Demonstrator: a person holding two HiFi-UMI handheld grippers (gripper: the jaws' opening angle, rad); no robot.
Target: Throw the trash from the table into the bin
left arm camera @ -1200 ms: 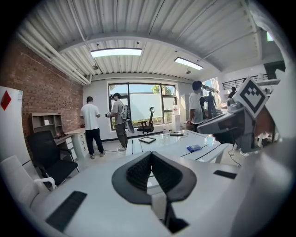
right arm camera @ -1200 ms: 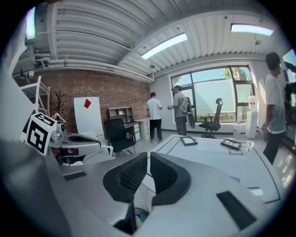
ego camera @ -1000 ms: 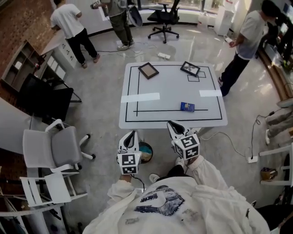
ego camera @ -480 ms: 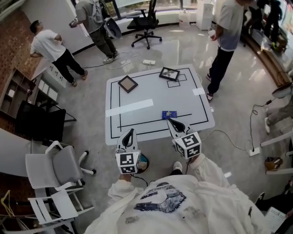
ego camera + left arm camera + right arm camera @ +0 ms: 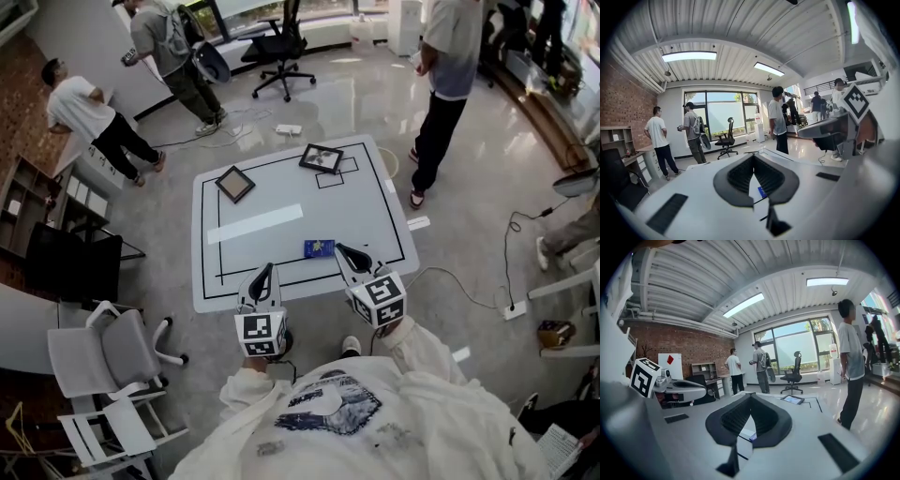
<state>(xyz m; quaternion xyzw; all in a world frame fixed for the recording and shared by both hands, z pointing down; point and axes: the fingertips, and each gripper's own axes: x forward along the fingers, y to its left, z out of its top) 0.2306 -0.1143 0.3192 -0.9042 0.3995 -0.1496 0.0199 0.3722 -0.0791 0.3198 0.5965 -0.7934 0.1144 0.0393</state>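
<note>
Holding my left tongs and right tongs closed, empty, lower centre; small blue rectangular packet lies on white square desk.

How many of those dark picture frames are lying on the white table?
2. One frame lies near the far left corner of the table; the other frame lies at the far edge, right of the middle. None seems hidden.
</note>
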